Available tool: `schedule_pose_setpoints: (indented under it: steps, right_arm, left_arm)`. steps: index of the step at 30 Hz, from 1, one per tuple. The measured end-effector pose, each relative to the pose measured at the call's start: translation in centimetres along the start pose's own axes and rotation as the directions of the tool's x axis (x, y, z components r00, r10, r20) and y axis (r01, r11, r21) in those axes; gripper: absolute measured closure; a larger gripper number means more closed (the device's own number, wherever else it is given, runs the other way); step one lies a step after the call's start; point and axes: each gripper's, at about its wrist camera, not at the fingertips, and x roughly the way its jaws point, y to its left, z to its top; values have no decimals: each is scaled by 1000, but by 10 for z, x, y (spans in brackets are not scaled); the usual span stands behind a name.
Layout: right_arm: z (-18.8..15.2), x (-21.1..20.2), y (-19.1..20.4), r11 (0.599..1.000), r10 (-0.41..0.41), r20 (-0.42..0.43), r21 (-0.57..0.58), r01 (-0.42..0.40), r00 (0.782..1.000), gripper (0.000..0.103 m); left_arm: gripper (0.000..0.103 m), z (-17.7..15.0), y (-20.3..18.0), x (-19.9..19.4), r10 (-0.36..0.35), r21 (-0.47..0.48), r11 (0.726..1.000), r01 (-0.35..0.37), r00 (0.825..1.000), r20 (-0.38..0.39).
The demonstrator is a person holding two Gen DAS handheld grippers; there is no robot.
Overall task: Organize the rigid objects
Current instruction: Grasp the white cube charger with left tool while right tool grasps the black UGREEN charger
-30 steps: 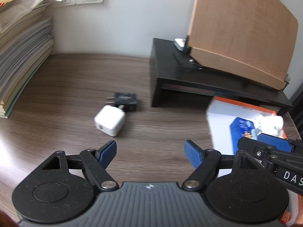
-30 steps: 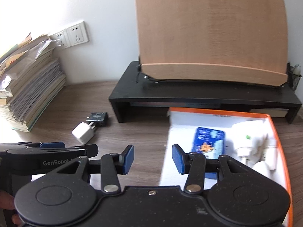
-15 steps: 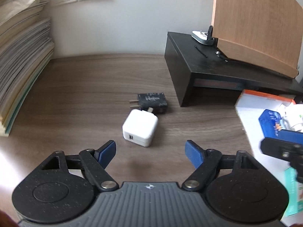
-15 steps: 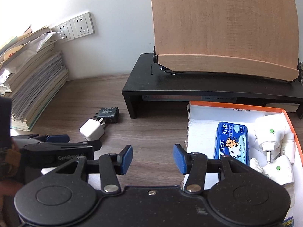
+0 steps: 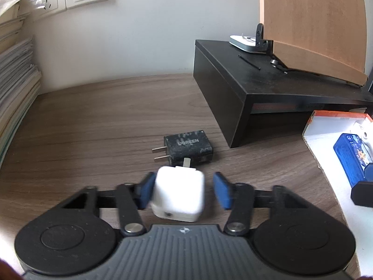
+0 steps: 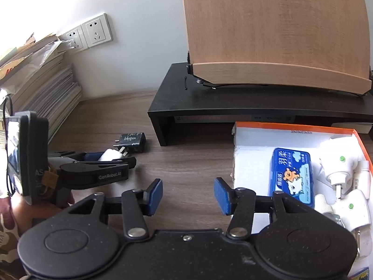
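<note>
With white charger between, left tool grips.

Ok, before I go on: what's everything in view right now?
white charger: 1, white, between the left gripper's pads
black charger: 1, black, desk, just behind the white one
box: 1, white with orange rim, desk right
blue case: 1, blue, in the box
plug-in devices: 2, white, box's right side
riser: 1, black, by the wall
wooden panel: 1, tan, on the riser
paper stack: 1, pale, desk left
wall sockets: 2, white
desk: brown wood
left hand-held gripper: closed on the white charger
right hand-held gripper: jaws opening, empty
</note>
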Motion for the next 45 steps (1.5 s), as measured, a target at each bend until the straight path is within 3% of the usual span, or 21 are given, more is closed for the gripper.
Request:
schedule_pose_setpoints:
  steps: [8, 15, 20, 35, 39, 45]
  right_arm:
    - [10, 19, 21, 998, 55, -2, -29, -55, 998, 42]
    - [25, 55, 58, 984, 144, -16, -98, -145, 989, 35]
    - [32, 89, 84, 977, 164, -39, -133, -168, 986, 28]
    - [43, 153, 114, 987, 30, -60, -155, -39, 998, 24]
    - [40, 152, 114, 985, 26, -37, -172, -32, 999, 30]
    - [35, 135, 116, 983, 47, -24, -178, -50, 999, 31]
  left_arm:
    - [61, -9, 16, -13, -2, -61, 998, 2, 1000, 12]
    - [61, -19, 48, -47, 59, -195, 979, -55, 998, 11]
    - [61, -26, 65, -66, 112, -225, 968, -109, 994, 2]
    - [61, -47, 95, -83, 130, -317, 940, -124, 992, -4]
    - [61, -50, 98, -85, 122, -321, 940, -116, 992, -1]
    - [61, -51, 95, -88, 122, -316, 942, -114, 993, 3]
